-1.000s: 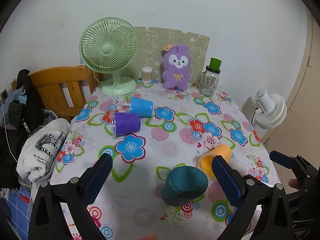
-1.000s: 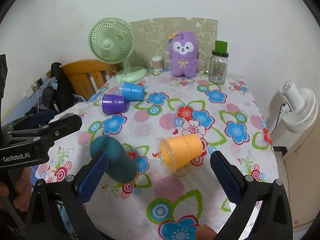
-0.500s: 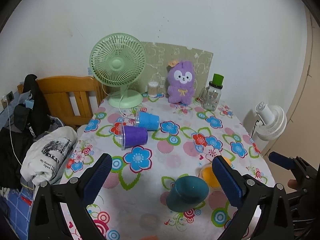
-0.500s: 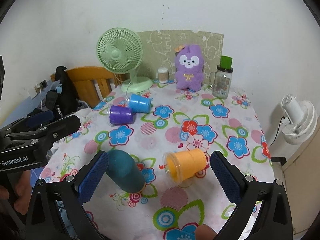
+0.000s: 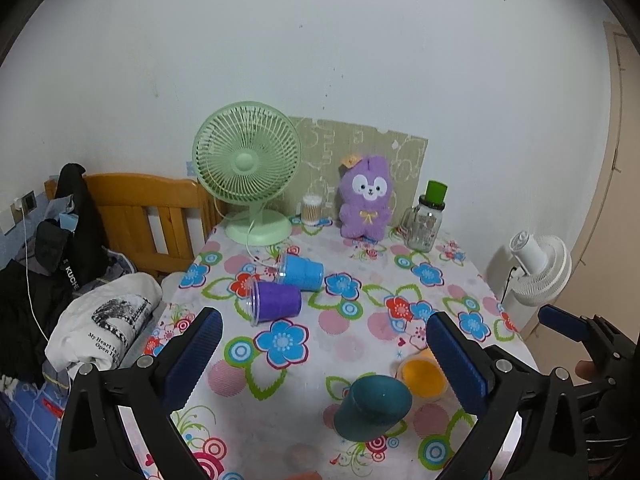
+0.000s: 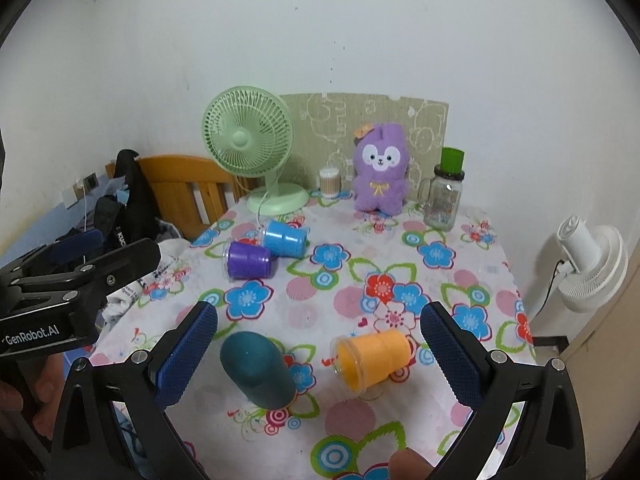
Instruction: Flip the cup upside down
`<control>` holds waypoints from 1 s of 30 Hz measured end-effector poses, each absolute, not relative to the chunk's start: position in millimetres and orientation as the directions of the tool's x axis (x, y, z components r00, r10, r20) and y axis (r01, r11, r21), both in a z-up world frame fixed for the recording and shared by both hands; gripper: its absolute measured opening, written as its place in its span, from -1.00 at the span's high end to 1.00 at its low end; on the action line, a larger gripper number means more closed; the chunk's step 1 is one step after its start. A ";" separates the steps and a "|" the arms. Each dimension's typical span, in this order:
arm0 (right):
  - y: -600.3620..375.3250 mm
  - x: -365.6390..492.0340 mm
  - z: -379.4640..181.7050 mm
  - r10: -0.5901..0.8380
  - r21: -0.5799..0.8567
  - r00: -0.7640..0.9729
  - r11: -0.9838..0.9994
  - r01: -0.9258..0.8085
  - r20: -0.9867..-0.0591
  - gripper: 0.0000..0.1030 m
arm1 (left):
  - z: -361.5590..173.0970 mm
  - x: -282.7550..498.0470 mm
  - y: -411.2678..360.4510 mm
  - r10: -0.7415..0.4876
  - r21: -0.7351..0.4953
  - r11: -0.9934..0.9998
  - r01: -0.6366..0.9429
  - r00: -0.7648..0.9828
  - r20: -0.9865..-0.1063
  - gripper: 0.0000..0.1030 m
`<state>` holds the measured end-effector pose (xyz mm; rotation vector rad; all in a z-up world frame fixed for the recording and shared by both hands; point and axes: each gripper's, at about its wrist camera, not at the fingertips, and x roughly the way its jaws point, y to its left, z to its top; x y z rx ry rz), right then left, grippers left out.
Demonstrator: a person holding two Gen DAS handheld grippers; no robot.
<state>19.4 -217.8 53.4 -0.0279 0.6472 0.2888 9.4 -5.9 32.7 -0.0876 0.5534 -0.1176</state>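
Several plastic cups lie on their sides on the floral tablecloth. A teal cup (image 5: 372,408) (image 6: 258,368) and an orange cup (image 5: 424,374) (image 6: 372,358) lie near the front. A purple cup (image 5: 276,302) (image 6: 248,259) and a blue cup (image 5: 300,272) (image 6: 285,238) lie further back. My left gripper (image 5: 324,356) is open and empty, above and short of the teal cup. My right gripper (image 6: 320,352) is open and empty, short of the teal and orange cups.
At the back stand a green desk fan (image 5: 248,168), a purple plush toy (image 5: 366,198), a glass jar with a green lid (image 5: 426,220) and a small swab tub (image 5: 312,210). A wooden chair with clothes (image 5: 100,280) is left; a white fan (image 5: 538,270) is right.
Both grippers have risen and drawn back from the table, so the cups look smaller and lower in view. Both stay open. The cups have not moved.
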 end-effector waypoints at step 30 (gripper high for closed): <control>-223.1 7.4 92.6 0.215 0.042 0.882 0.975 -0.218 -0.419 -0.99 | 70.3 -16.9 3.1 -0.089 -0.107 0.992 0.061 0.953 -0.289 -1.00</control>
